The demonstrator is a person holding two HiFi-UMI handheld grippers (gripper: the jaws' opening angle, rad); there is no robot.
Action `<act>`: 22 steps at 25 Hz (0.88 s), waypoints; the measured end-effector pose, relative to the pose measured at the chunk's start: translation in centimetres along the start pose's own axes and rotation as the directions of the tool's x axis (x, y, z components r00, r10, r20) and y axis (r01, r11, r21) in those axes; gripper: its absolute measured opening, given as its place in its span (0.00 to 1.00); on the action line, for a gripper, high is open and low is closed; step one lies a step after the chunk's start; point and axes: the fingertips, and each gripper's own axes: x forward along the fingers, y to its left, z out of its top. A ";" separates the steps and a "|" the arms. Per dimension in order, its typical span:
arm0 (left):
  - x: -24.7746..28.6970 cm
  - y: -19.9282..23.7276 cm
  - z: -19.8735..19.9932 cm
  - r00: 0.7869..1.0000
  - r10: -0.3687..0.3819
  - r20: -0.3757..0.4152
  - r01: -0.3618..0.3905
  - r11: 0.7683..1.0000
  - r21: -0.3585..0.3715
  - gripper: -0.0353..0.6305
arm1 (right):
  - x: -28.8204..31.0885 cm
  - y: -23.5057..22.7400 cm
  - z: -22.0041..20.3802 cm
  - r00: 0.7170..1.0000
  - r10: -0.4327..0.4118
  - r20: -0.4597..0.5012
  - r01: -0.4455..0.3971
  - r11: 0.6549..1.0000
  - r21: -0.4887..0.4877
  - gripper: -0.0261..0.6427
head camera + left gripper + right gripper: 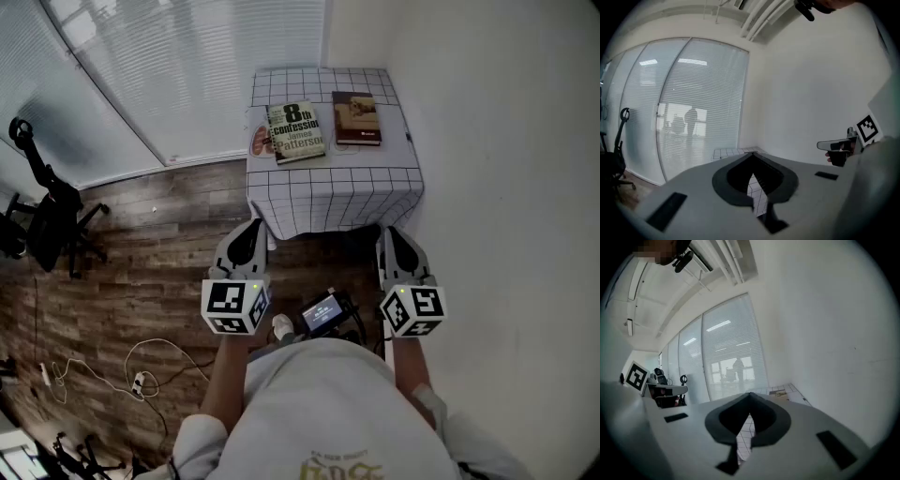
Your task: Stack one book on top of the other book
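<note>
Pre-start, by my reading. Pale book (296, 132) and brown book (356, 118) lie flat side by side on the table (328, 192), neither stacked. Left tool (251, 225) and right tool (387, 231) both closed, empty, near level (tipped slightly down), short of the table. Next: approach, open one, grip a book's edge.

Wood floor (141, 272), white wall (506, 141), window blinds (187, 66), black office chair (47, 225) at left
</note>
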 end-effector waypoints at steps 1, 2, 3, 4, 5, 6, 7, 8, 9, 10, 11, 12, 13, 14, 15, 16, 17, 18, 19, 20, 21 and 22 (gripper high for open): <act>0.1 -0.2 0.0 1.000 0.000 0.000 0.000 1.000 -0.002 0.06 | 0.0 -0.2 0.0 1.000 0.001 -0.002 -0.001 1.000 0.001 0.05; 0.1 -0.4 0.0 1.000 0.000 -0.001 0.000 1.000 -0.003 0.06 | -0.1 -0.4 -0.1 1.000 0.002 -0.003 -0.002 1.000 0.003 0.05; 0.2 -0.6 0.0 1.000 0.000 -0.001 0.000 1.000 -0.003 0.06 | -0.1 -0.6 -0.1 1.000 0.002 -0.004 -0.002 1.000 0.004 0.05; 0.3 -0.7 0.0 1.000 0.001 -0.001 -0.001 1.000 -0.002 0.06 | -0.1 -0.8 -0.1 1.000 0.002 -0.004 -0.002 1.000 0.004 0.05; 0.4 -0.9 0.0 1.000 0.001 -0.002 -0.001 1.000 0.000 0.06 | -0.2 -1.0 -0.1 1.000 0.001 -0.002 -0.001 1.000 0.005 0.05; 0.5 -1.1 0.0 1.000 0.001 -0.003 -0.001 1.000 0.001 0.06 | -0.3 -1.2 0.0 1.000 0.001 0.001 -0.001 1.000 0.010 0.05; 0.6 -1.3 0.0 1.000 0.001 -0.004 -0.001 1.000 0.002 0.06 | -0.4 -1.4 0.0 1.000 0.002 0.005 -0.002 1.000 0.018 0.05; 0.7 -1.5 -0.1 1.000 0.002 -0.006 -0.002 1.000 0.004 0.06 | -0.4 -1.7 0.0 1.000 0.004 0.009 -0.004 1.000 0.029 0.05; 0.7 -1.7 -0.1 1.000 0.004 -0.007 -0.004 1.000 0.005 0.06 | -0.5 -1.9 0.0 1.000 0.007 0.012 -0.007 0.999 0.039 0.05; 0.8 -1.9 -0.1 1.000 0.005 -0.009 -0.005 1.000 0.007 0.06 | -0.6 -2.1 0.0 1.000 0.011 0.015 -0.011 0.999 0.046 0.05; 0.9 -2.1 -0.1 1.000 0.007 -0.010 -0.007 1.000 0.008 0.06 | -0.6 -2.3 0.0 1.000 0.015 0.016 -0.016 0.999 0.051 0.05; 0.9 -2.3 -0.1 1.000 0.009 -0.011 -0.009 1.000 0.009 0.06 | -0.7 -2.4 0.1 1.000 0.020 0.017 -0.021 0.998 0.055 0.05; 0.9 -2.6 -0.1 1.000 0.012 -0.012 -0.011 1.000 0.010 0.06 | -0.8 -2.6 0.2 1.000 0.025 0.017 -0.026 0.998 0.057 0.05; 0.8 -2.9 -0.1 1.000 0.015 -0.011 -0.014 1.000 0.011 0.06 | -0.9 -2.8 0.2 0.999 0.031 0.018 -0.032 0.998 0.058 0.05; 0.7 -3.3 -0.1 1.000 0.018 -0.008 -0.018 1.000 0.011 0.06 | -1.1 -3.0 0.2 0.999 0.036 0.019 -0.037 0.998 0.058 0.05; 0.6 -3.6 -0.1 1.000 0.021 -0.004 -0.021 1.000 0.012 0.06 | -1.1 -3.2 0.1 0.999 0.041 0.021 -0.042 0.998 0.056 0.05; 0.6 -3.9 -0.2 1.000 0.025 -0.001 -0.025 1.000 0.013 0.06 | -1.2 -3.4 0.0 0.999 0.045 0.020 -0.046 0.998 0.051 0.05; 0.6 -4.2 -0.2 1.000 0.029 0.002 -0.029 1.000 0.013 0.06 | -1.1 -3.6 -0.1 0.999 0.049 0.017 -0.050 0.998 0.041 0.05; 0.6 -4.5 -0.3 0.999 0.033 0.003 -0.033 0.999 0.012 0.06 | -1.2 -3.6 -0.2 0.998 0.056 0.010 -0.056 0.998 0.028 0.05; 0.6 -4.7 -0.4 0.999 0.037 0.003 -0.037 0.999 0.010 0.06 | -1.3 -3.6 -0.3 0.998 0.064 0.002 -0.064 0.998 0.014 0.05; 0.5 -5.1 -0.6 0.999 0.041 0.002 -0.041 0.999 0.010 0.06 | -1.5 -3.5 -0.5 0.997 0.072 -0.007 -0.072 0.997 0.002 0.05; 0.4 -5.5 -0.8 0.999 0.045 0.002 -0.045 0.999 0.010 0.06 | -1.8 -3.6 -0.6 0.997 0.080 -0.015 -0.080 0.997 -0.008 0.05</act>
